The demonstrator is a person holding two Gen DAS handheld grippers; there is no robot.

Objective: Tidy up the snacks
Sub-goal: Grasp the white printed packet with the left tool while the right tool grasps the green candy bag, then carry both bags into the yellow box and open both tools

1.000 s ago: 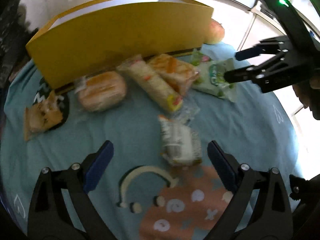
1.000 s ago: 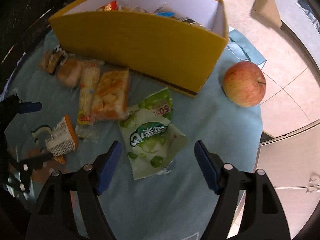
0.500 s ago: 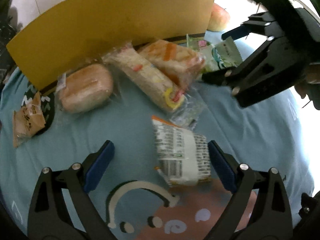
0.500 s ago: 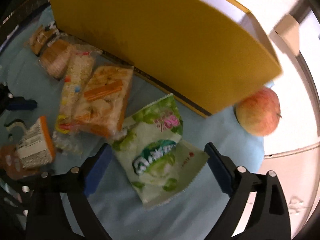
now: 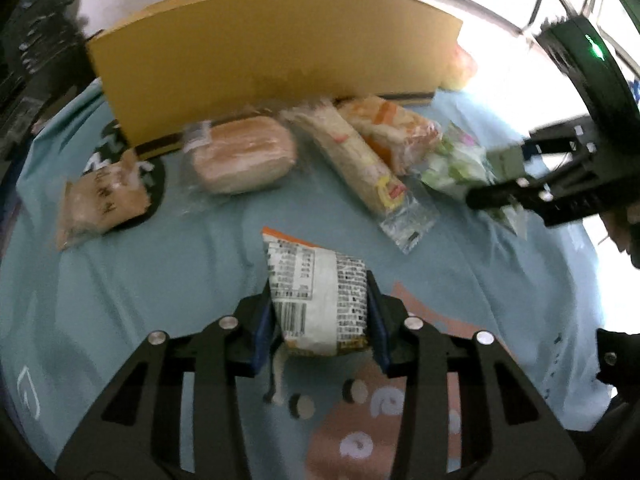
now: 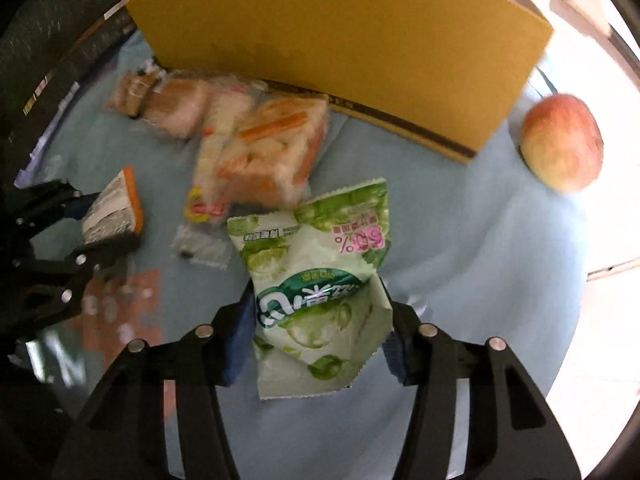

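The left gripper (image 5: pixel 320 320) has its jaws clamped on a white snack packet (image 5: pixel 316 296) with an orange end, out in the middle of the worktop (image 5: pixel 140 264), which is covered by a light blue cloth. The right gripper (image 6: pixel 318 336) has its jaws closed on the green snack bag (image 6: pixel 316 288), toward the worktop's right side. Along the yellow box (image 5: pixel 272 60) at the far edge lie a bun (image 5: pixel 242 154), a long bar (image 5: pixel 352 164) and an orange-striped pack (image 5: pixel 392 130); an apple (image 6: pixel 562 148) sits beside the box's right end
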